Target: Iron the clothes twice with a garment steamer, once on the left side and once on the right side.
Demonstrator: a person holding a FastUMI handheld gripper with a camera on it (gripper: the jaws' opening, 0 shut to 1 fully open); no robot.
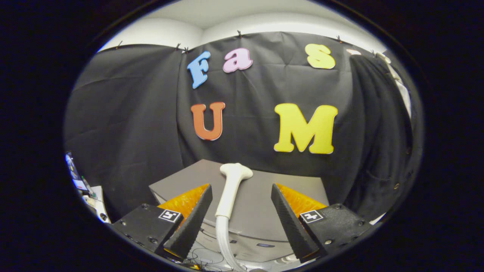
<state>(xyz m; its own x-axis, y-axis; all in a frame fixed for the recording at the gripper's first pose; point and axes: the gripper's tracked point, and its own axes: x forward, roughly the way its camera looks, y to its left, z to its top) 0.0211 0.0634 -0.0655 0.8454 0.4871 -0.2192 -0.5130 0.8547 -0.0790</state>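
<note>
Your gripper (pixel 242 211) is spread wide, its two dark ribbed fingers (pixel 194 223) angled apart with nothing pressed between them. In the gap between the fingers, nearer the left one, stands the white garment steamer (pixel 231 190): its handle rises roughly upright, leaning slightly to the right, and ends in a flat, widened head that sits just above the fingertips' level. Neither finger touches it; the left finger is just beside the handle, the right finger well apart from it. A pale ribbed hose (pixel 224 238) runs down from the base of the handle and curves away beneath the gripper.

Behind the steamer, beyond the fingertips, lies a grey box-like unit (pixel 261 196) with a flat top, and the steamer head shows against its far edge. Ahead and off to your right, a dark garment (pixel 378 143) hangs against the booth's black wall, reaching down almost to the right finger's level. Far to your left, low down, sits a small clutter of items (pixel 81 183) too small to identify.
</note>
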